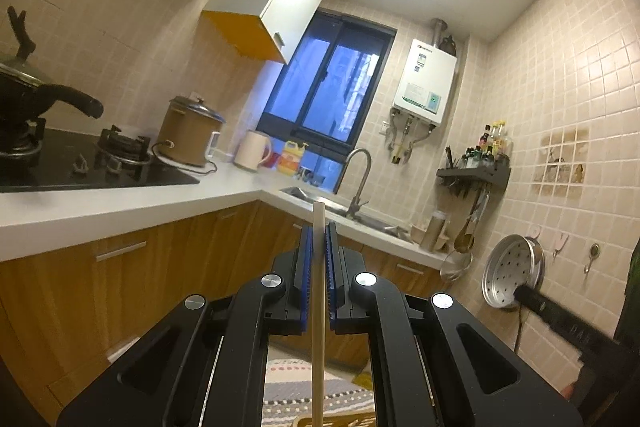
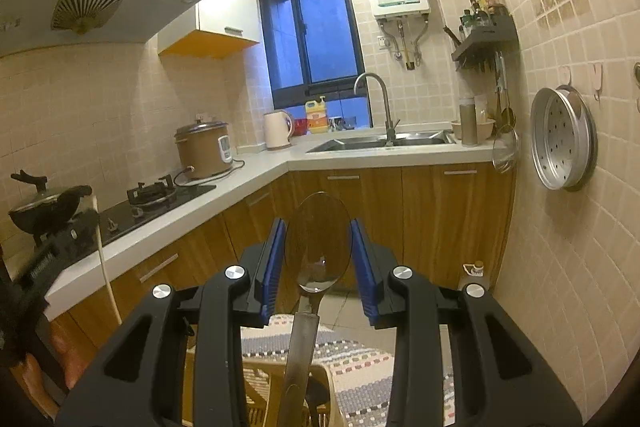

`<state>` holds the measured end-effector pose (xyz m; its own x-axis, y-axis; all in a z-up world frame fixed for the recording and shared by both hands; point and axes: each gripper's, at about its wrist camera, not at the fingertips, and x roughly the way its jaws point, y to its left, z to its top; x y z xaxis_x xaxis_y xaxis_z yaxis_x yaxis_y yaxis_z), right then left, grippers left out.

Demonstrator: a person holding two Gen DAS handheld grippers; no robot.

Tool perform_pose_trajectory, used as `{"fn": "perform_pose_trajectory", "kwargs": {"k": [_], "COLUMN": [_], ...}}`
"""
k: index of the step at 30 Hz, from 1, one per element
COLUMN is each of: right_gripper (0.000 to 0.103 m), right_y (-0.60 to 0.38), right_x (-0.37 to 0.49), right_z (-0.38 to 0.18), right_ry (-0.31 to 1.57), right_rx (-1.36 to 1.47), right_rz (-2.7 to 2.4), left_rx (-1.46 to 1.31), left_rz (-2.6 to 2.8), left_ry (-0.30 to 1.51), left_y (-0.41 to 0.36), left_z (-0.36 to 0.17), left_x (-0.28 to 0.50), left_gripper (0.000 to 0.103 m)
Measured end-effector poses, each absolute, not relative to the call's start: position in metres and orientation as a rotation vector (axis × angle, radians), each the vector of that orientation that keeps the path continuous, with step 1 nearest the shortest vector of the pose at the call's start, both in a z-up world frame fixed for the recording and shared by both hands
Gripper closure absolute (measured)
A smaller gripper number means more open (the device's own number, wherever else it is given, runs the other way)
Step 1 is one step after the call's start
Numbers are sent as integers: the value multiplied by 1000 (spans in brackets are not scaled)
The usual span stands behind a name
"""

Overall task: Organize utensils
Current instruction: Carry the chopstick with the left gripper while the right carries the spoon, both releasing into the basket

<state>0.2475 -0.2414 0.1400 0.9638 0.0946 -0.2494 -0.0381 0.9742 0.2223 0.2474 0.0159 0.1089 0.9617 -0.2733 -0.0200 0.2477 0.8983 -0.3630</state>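
While pinched in left gripper (image 1: pixel 319 247), chopstick (image 1: pixel 318 307): light, stiff. Right gripper (image 2: pixel 319 251) clamps spoon (image 2: pixel 318 239) bowl: slick metal, prob. slippery; neck safer.

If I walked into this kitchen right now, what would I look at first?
Probably the big shiny metal spoon, standing bowl-up right in front, gripped by the right gripper. Next, the pale wooden chopstick, pinched upright in the left gripper. Behind them, the dark blue window glows on the far wall above the sink.
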Motion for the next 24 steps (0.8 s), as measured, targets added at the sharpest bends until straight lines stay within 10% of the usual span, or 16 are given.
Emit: {"fn": "perform_pose_trajectory", "kwargs": {"k": [24], "right_gripper": [69], "right_y": [-215], "right_x": [195], "right_z": [97], "right_ry": [293], "right_rx": [98], "right_rz": [82], "left_rx": [-303], "left_rz": [-239], "left_ry": [191], "left_y": [21], "left_z": [86], "left_x": [219], "left_gripper": [98]}}
